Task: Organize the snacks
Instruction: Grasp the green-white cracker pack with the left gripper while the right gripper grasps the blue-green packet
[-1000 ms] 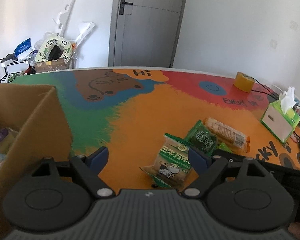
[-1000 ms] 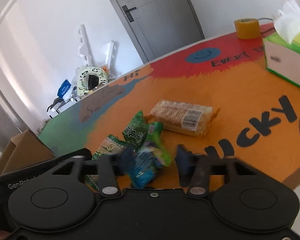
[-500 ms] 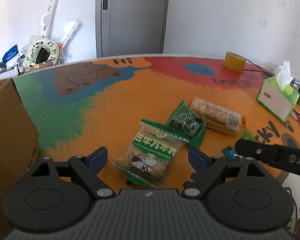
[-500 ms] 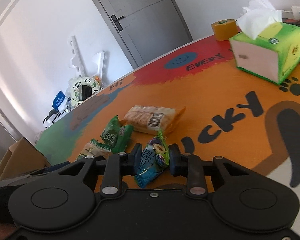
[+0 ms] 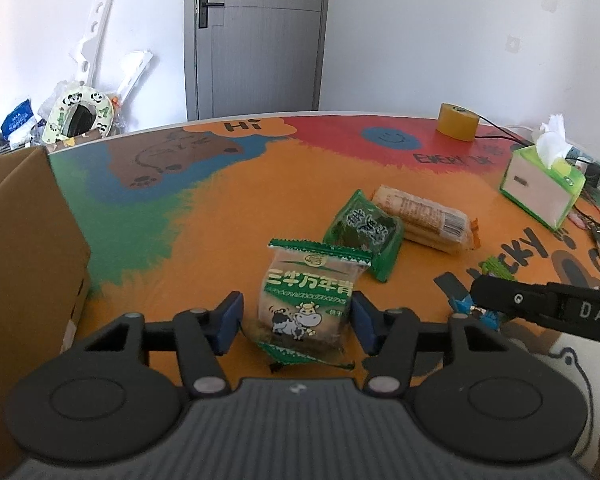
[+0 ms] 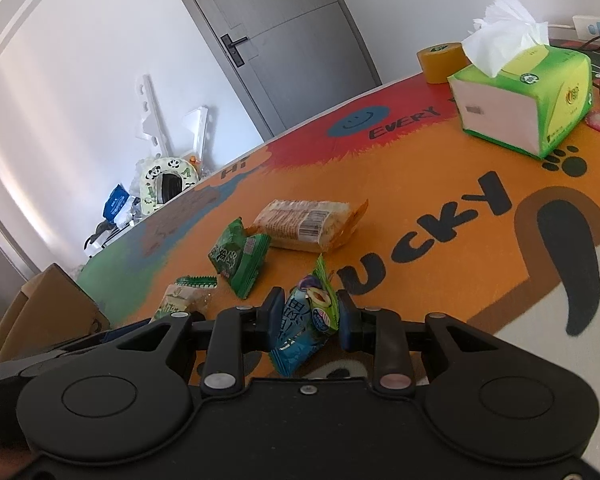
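My left gripper (image 5: 296, 322) sits low over a colourful table mat (image 5: 204, 232), its blue-tipped fingers spread wide. Between them lies a clear and green biscuit packet with a cartoon cow (image 5: 308, 304). The right fingertip is just beside the packet's edge; I cannot tell whether it touches. The left fingertip stands apart from it. The packet lies flat on the orange part of the mat.

My right gripper (image 6: 308, 318) has its fingers pressed in on a blue and green plum-candy pouch (image 6: 306, 320), which stands tilted on edge between them. In the left wrist view the same pouch (image 5: 474, 312) peeks out from under the right gripper's black body at the right side.

Beyond the cow packet, a dark green snack pouch (image 5: 366, 232) lies touching a long packet of pale wafers (image 5: 424, 220) with an orange end. Both rest on the mat, near the middle.

A cardboard box (image 5: 24, 240) stands at the left edge of the table. On the far right side sit a green tissue box (image 6: 528, 96) and a roll of yellow tape (image 6: 440, 60).
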### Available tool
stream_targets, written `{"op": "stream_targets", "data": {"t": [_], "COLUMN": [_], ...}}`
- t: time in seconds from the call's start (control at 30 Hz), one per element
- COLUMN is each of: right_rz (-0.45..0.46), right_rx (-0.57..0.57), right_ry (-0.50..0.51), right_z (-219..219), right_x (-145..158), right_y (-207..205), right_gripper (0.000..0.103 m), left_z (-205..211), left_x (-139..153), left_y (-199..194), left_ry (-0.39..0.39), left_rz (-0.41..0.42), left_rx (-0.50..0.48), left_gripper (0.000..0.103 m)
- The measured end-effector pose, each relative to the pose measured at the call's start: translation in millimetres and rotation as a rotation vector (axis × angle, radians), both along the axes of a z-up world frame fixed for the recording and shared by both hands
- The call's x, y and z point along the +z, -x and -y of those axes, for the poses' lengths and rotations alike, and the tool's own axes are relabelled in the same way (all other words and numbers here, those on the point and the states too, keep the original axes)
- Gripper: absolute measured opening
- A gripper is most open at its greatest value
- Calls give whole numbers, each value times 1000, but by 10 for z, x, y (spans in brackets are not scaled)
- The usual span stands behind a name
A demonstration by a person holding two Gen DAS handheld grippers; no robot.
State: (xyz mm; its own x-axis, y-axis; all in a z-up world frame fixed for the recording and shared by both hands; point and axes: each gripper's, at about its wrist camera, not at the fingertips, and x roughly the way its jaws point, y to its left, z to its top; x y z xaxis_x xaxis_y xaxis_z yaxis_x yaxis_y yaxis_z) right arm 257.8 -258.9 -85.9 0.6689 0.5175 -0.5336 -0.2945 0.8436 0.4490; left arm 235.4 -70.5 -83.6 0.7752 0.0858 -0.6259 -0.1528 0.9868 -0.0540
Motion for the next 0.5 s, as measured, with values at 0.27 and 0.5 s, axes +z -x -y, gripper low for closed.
{"op": "stream_targets", "data": {"t": [0.27,0.5], "right_rz": [24,49], "right_rx": [-3,4], "right_ry": [-7,-10], "right_z": [-8,-28], "right_x": [83,169], "right_y": [164,310], "right_gripper": [28,28], "left_z": [3,-10], "left_x": [131,301], "left_y": [234,438], "left_ry": [23,41], "left_rz": [31,79], "left_rx": [-8,-18], "left_gripper": [56,56]}}
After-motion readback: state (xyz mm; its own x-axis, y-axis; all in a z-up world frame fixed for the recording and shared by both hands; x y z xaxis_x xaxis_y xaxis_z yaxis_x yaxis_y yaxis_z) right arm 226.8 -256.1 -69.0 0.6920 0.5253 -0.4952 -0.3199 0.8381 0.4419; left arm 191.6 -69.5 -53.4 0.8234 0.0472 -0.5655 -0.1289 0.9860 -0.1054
